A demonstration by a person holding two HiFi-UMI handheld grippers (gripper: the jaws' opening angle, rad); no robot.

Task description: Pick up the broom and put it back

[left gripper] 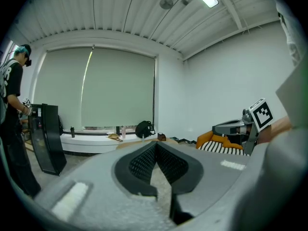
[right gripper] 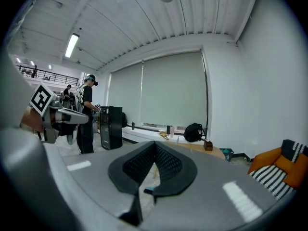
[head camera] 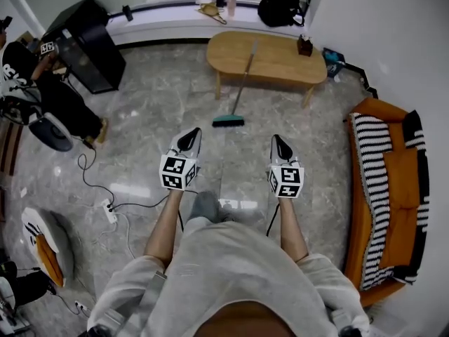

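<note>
Grey marble floor (head camera: pixel 161 111) fills the head view, and a pale wooden oval desk (head camera: pixel 280 62) stands at its far side. The broom (head camera: pixel 240 86) leans against the near edge of the desk. Its teal head rests on the floor just in front of the desk, and its thin handle slants up across the desk top. I judge it is propped this way so the handle stands within reach instead of lying flat.

I hold one tool in each hand, both pointing toward the desk and well short of it. My left tool (head camera: pixel 189 140) lines up roughly with the broom head. Its jaws meet tip to tip and nothing is between them. My right tool (head camera: pixel 281 146) faces the desk's right half, and it is also fully closed and empty. Either tool would have to open before it could take the handle, so I judge the pick-up has not yet begun.

Bare floor lies between my tools and the desk, which leaves room for a straight approach. An orange sofa (head camera: pixel 361 209) bounds the space to the right of the desk. A black cabinet (head camera: pixel 88 44) and a person (head camera: pixel 35 90) stand to the left of the desk. Cables and a white power strip (head camera: pixel 109 210) lie on the floor further from the desk on that same side, so I judge the left side is the tighter one.
</note>
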